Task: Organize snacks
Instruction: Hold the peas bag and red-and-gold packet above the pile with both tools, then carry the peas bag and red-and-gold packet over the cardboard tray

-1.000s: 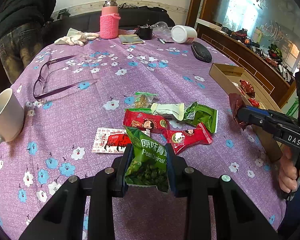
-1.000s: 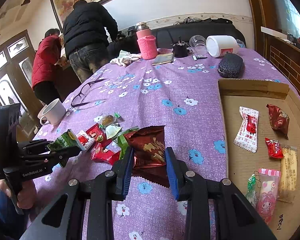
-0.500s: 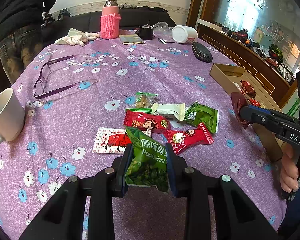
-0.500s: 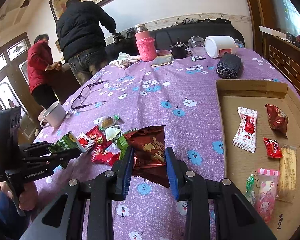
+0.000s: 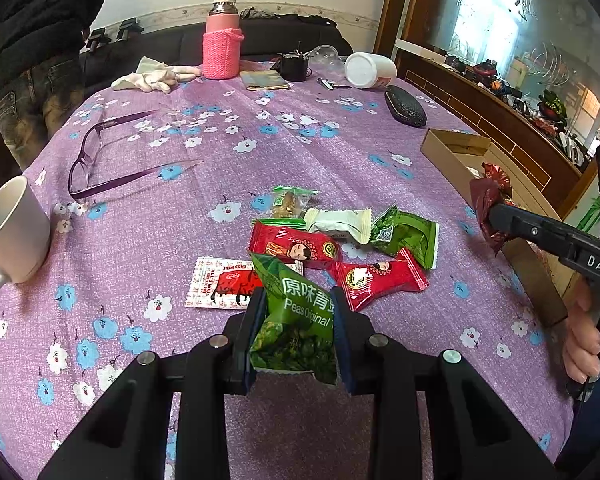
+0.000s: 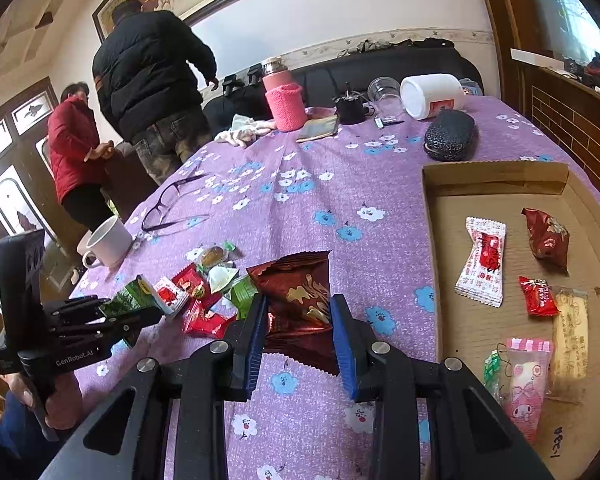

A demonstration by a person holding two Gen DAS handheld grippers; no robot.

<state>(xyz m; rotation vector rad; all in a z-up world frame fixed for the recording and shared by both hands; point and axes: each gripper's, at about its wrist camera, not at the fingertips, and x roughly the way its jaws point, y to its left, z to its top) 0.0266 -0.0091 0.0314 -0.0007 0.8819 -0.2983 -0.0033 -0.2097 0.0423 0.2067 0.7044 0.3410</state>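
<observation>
Carrying snacks to the cardboard box looks like the step in hand: the left gripper pinches a crinkly green pea packet, the right gripper a glossy maroon foil packet (both left of the box, above the purple tablecloth); next, each needs moving over the box's low wall and releasing.

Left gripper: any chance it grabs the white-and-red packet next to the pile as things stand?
Probably not yet. The left gripper is shut on the green pea packet, so its fingers are occupied. The white-and-red packet lies uncovered on the cloth just ahead; it must drop the peas first.
</observation>
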